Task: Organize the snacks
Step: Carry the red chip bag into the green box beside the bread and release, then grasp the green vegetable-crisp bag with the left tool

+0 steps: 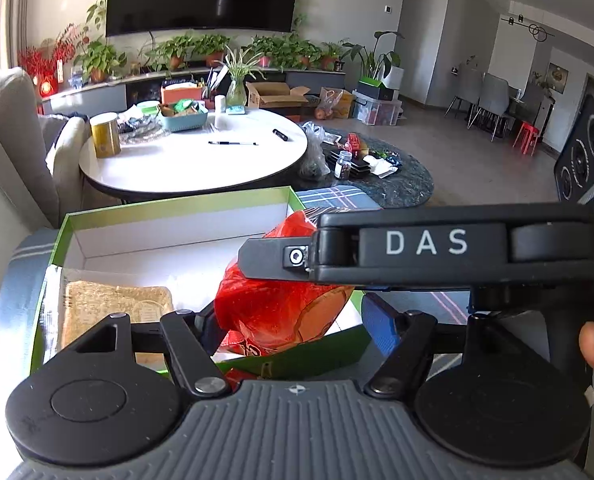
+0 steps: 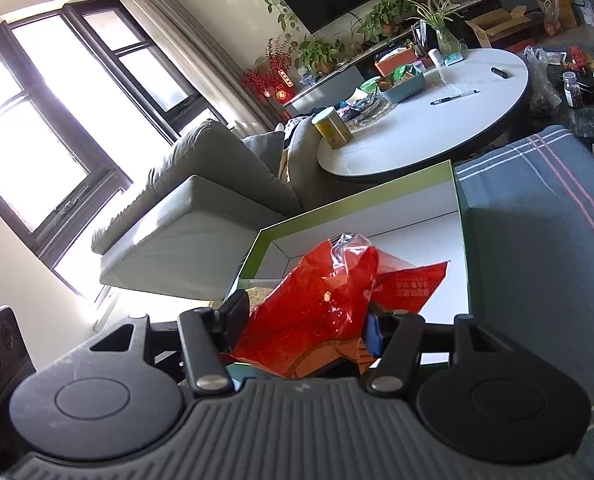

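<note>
A shallow green-rimmed cardboard box with a white interior (image 2: 417, 208) lay open on a grey plaid blanket (image 2: 537, 216). Over it hung a crinkly red plastic snack bag (image 2: 309, 312), pinched between the fingers of the right hand-held gripper (image 2: 301, 320). The left hand-held gripper (image 1: 293, 320) also bracketed the bag, one blue pad (image 1: 381, 328) clear of it; whether it gripped was unclear. A flat tan cracker pack (image 1: 113, 308) lay inside the box at its left.
</note>
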A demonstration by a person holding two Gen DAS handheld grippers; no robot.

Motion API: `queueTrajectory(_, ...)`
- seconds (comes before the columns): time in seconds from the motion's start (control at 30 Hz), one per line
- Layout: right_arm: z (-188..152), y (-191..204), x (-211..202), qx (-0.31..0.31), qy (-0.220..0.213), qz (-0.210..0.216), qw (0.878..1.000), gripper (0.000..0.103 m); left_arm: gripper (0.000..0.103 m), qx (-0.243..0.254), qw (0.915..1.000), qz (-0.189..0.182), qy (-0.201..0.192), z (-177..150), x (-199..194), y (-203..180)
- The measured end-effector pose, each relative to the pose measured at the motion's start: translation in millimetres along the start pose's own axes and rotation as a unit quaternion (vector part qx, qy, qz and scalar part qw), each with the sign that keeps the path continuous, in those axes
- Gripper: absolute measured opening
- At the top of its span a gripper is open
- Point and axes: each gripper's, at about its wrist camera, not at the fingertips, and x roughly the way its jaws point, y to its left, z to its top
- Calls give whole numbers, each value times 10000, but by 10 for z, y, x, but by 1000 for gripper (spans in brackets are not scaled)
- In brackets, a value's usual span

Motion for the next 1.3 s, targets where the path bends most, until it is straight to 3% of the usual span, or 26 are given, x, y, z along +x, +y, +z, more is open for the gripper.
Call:
queueTrajectory(0.17,13,-68,32,-121,-139,-286,9994,70,65,-29,9997,-147,211,2,190,38)
queueTrajectory(0.27,30,-166,-16,14,-379,-607,9974,71,65,40,9999,-107,93,-17,177,54)
queueTrajectory(0.4,15,-294,-89,269,-406,-577,9971,71,65,-42,10000,-22,13,-5,98,88)
queueTrajectory(0.67,-8,-171,-280,112,-615,-570,9964,73,66,-162,9996,177,-129,-43,-112,125)
queueTrajectory(1.3,-430,51,-414,-366,-147,-532,9978,78,67,-599,9965,520,-250,-615,-870,455)
